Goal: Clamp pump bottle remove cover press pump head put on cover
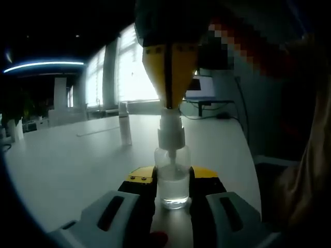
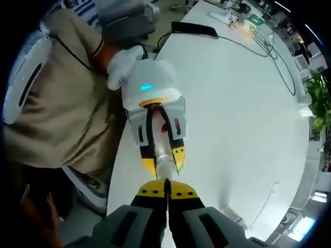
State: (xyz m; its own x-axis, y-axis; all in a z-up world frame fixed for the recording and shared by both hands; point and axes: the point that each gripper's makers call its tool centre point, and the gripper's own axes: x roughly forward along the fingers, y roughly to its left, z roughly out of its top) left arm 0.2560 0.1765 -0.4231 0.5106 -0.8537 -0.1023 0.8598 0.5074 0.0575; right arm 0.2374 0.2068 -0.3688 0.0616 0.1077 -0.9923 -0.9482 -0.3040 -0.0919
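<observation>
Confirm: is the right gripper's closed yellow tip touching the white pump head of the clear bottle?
Touching. In the left gripper view, the right gripper comes down from above, its closed yellow tip meeting the white pump head of the clear bottle with no gap.

Big white table (image 1: 62,165) taking up most of the room, its top catching a soft glare. Tall windows (image 1: 135,72) along the far wall blowing out bright; the rest of the room sitting dim. Curved light strip (image 1: 44,64) glowing on the dark ceiling at left. Monitor (image 1: 200,88) standing at the far end of the table. Right gripper view looking down: black cables (image 2: 264,44) trailing across the tabletop, green plant (image 2: 318,103) showing past the table edge, floor (image 2: 77,227) dark beside the near edge.
</observation>
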